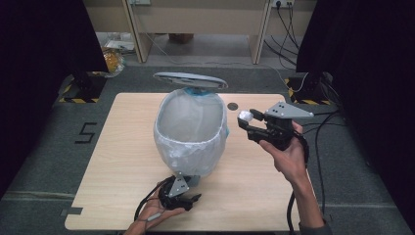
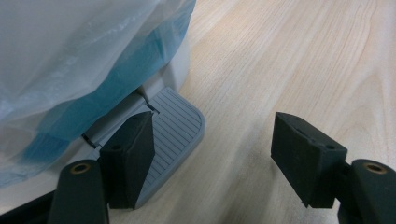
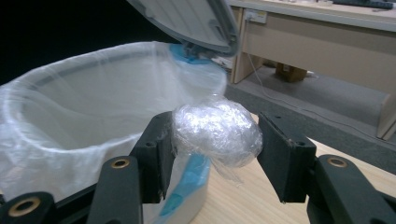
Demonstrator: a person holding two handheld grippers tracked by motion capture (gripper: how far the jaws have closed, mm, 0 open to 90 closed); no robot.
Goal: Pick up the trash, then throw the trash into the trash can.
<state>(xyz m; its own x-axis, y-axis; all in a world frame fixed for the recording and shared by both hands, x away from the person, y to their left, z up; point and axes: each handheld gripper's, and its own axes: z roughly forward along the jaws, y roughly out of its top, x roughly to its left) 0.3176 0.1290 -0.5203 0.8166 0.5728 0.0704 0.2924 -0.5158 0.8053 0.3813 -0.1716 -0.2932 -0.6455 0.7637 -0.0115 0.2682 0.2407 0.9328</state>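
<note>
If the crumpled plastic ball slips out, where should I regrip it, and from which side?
Grip the plastic ball across its widest middle, as the right gripper holds it now, coming level from the side away from the bin. It is roundish and looks soft, so a centred squeeze should hold best.

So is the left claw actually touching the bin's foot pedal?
Touching. In the left gripper view, one finger of the left claw presses on the ribbed grey pedal, and the bin lid stands open.

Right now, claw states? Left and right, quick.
Left claw: shut, holding nothing; one jaw presses the bin's pedal.
Right claw: shut on the crumpled plastic ball.
</note>
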